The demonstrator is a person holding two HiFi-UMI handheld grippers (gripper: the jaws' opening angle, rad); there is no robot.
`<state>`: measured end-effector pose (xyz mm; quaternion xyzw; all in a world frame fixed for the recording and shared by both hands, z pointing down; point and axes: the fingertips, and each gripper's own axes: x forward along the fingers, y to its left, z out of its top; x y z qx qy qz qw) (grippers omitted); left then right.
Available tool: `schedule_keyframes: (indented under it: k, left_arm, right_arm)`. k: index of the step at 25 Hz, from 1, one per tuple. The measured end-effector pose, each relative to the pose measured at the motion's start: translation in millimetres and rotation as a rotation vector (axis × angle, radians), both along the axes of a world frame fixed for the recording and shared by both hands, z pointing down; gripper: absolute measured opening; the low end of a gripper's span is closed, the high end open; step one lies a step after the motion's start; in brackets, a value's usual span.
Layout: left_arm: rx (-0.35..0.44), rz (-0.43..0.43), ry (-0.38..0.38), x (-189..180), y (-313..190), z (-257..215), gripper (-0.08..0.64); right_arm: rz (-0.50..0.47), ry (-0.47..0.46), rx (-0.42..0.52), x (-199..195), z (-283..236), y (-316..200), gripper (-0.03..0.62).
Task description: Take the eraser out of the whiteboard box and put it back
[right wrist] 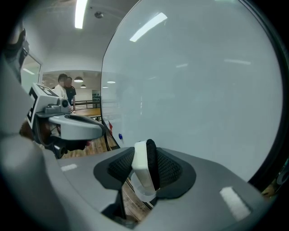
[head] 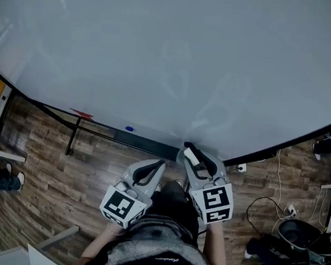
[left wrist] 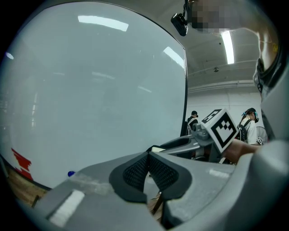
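The eraser (right wrist: 145, 168), a white block with black felt, stands upright between the pads of my right gripper (right wrist: 144, 171), which is shut on it. In the head view this gripper (head: 190, 153) holds the eraser (head: 192, 155) at the lower edge of the whiteboard (head: 172, 60). A clear plastic rim (right wrist: 143, 196) shows just below the eraser; whether they touch I cannot tell. My left gripper (head: 160, 164) hangs to the left, a little lower and off the board. Its pads (left wrist: 135, 171) meet at the tips with nothing between them.
A blue magnet (head: 129, 128) and a red mark (head: 81, 114) sit low on the board to the left. The black stand leg (head: 72, 137) rests on the wooden floor. Cables and a power strip (head: 289, 209) lie at the right. People stand in the background (right wrist: 67, 88).
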<state>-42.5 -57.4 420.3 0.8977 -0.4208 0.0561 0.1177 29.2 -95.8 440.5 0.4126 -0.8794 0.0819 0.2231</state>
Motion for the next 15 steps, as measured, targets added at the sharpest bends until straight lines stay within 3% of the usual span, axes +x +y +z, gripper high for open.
schedule_keyframes:
  k: [15]
  left_arm:
    - [-0.014, -0.035, -0.009, -7, -6, 3, 0.002]
  right_arm:
    - [-0.017, 0.034, -0.082, -1, 43, -8, 0.155]
